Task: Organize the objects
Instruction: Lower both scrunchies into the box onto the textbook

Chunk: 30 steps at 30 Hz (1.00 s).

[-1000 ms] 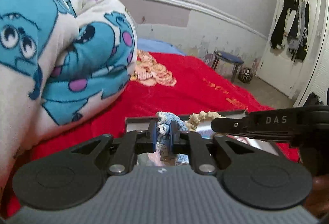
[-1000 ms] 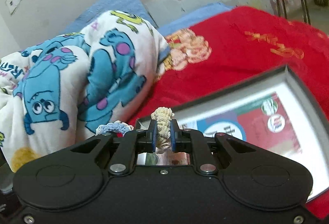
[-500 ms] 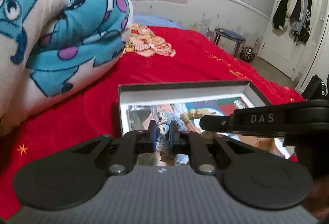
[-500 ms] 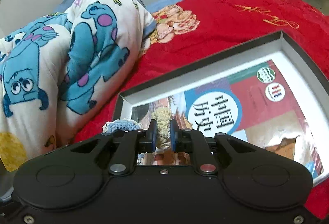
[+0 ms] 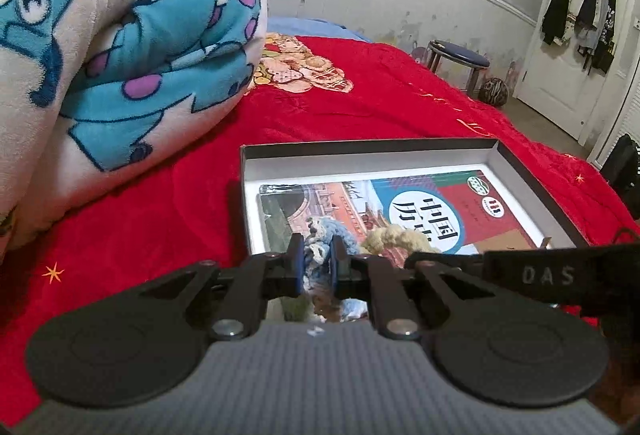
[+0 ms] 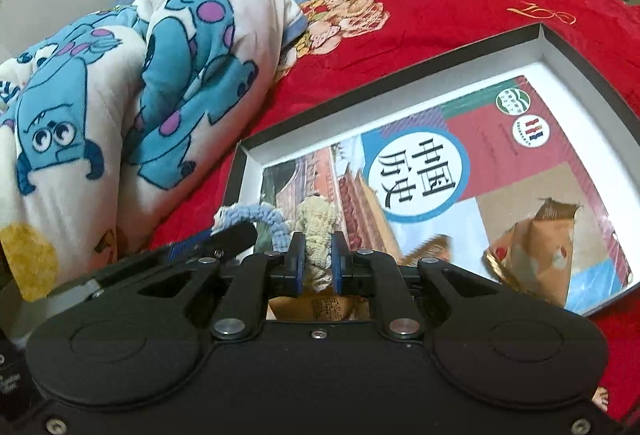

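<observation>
Crocheted scrunchies, blue [image 5: 316, 239] in the left tongs [image 5: 316, 267] and cream [image 6: 318, 231] in the right tongs [image 6: 318, 263], hang clamped above the book-lined box [image 6: 568, 47] on the bed, apparently awaiting release inside.

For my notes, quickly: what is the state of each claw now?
Left claw: closed on the blue crochet piece.
Right claw: closed on the cream crochet piece.

The book [image 6: 472, 187] has its near corner hidden behind the right gripper [image 6: 316, 255] (the box [image 6: 360, 107] runs off the picture's right edge). The blue crocheted piece [image 5: 318, 247] is mostly hidden between the left gripper's pads, and the folded blanket [image 5: 120, 35] is cut off at left.
</observation>
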Each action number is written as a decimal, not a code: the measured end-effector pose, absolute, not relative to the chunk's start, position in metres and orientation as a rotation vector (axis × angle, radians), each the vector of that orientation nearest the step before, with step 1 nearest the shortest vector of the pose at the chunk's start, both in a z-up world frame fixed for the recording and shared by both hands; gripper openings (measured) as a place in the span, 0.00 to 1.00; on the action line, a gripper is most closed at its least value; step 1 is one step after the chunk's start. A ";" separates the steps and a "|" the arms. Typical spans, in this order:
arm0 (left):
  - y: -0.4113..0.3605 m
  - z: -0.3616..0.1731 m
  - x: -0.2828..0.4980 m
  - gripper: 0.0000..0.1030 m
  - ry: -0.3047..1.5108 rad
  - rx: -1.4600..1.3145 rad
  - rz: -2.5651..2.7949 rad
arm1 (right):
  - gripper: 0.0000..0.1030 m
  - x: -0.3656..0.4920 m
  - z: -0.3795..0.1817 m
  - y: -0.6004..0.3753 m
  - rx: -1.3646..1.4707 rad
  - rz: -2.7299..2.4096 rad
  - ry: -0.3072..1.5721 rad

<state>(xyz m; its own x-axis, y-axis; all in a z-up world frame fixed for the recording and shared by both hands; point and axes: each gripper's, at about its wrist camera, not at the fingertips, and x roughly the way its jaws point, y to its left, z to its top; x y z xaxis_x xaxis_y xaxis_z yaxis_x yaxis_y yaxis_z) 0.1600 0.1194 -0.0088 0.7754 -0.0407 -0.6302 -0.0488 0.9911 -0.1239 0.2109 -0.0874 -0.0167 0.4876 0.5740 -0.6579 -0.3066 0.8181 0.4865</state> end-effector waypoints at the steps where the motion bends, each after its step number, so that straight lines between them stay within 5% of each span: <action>1: 0.120 -0.009 0.160 0.16 0.688 -0.138 0.009 | 0.13 0.210 -0.016 -0.087 0.322 0.547 0.915; 30: 0.110 -0.021 0.167 0.20 0.735 -0.074 0.018 | 0.13 0.221 -0.023 -0.083 0.316 0.550 0.923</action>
<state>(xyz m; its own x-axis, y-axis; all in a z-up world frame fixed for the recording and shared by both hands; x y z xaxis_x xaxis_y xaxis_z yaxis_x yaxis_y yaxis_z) 0.1670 0.1100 -0.0207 0.7420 -0.0098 -0.6703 -0.0424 0.9972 -0.0616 0.2208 -0.0834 -0.0227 0.4811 0.5730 -0.6635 -0.3108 0.8191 0.4821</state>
